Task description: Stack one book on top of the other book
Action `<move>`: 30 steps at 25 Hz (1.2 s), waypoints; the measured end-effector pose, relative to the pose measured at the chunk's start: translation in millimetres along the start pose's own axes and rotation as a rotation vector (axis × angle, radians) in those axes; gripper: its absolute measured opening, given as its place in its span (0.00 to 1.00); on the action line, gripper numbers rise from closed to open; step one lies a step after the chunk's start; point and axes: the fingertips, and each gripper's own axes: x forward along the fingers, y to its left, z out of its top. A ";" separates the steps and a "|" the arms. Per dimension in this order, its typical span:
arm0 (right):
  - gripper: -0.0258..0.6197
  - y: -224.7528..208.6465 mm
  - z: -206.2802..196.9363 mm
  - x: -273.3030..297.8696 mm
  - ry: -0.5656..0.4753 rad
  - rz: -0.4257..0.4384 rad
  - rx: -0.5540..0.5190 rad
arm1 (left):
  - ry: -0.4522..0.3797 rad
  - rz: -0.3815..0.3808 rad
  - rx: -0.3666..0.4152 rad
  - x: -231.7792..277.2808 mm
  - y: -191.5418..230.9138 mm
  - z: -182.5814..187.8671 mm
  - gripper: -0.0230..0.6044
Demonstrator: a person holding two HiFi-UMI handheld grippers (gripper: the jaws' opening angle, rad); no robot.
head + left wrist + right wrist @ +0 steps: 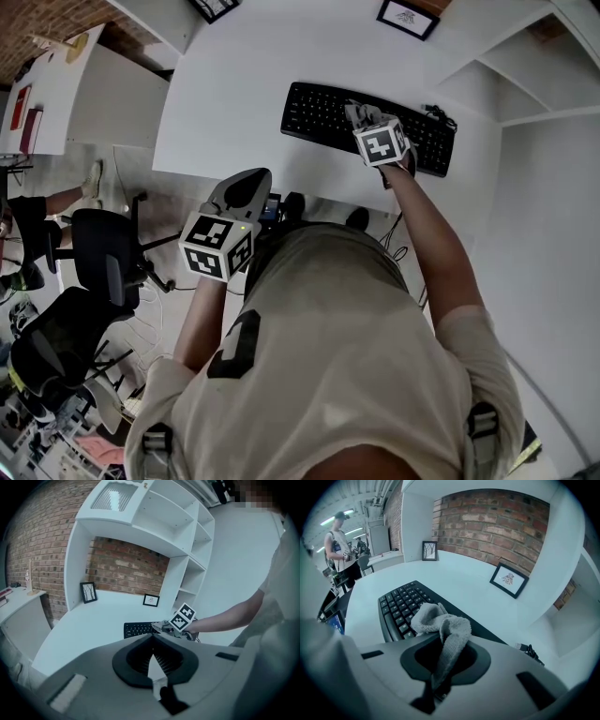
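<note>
No book shows on the white desk (234, 94). My right gripper (364, 116) hangs over the black keyboard (314, 112), shut on a crumpled grey cloth (443, 623) that bulges out above its jaws. The left gripper view shows that cloth (165, 626) over the keyboard (137, 629). My left gripper (246, 184) is at the desk's near edge, left of the keyboard and above the surface. Its jaws meet at the tip with nothing between them (152, 638).
Two framed pictures (509, 579) (430, 550) lean against the brick wall at the back. White shelves (525, 66) rise on the right. Two reddish flat items (22, 114) lie on a side cabinet at far left. Office chairs (94, 258) and a standing person (340, 541) are behind, to the left.
</note>
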 end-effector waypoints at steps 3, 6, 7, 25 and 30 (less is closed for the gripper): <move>0.08 -2.8 -3.3 -2.0 -0.002 -0.004 -0.001 | 0.002 -0.017 -0.005 3.0 -5.1 -0.1 0.04; 0.08 -2.4 -6.2 -2.3 0.000 -0.007 -0.007 | 0.000 -0.024 -0.005 4.4 -7.8 1.8 0.04; 0.08 -3.3 -7.5 -3.0 0.001 -0.011 -0.008 | -0.001 -0.024 -0.005 4.5 -8.2 2.1 0.04; 0.08 -35.3 -35.7 -15.7 0.019 -0.067 0.007 | 0.008 -0.012 0.005 6.1 -7.2 3.6 0.04; 0.08 -44.9 -47.2 -22.9 0.046 -0.078 0.011 | 0.006 -0.006 0.001 1.0 -4.9 3.6 0.04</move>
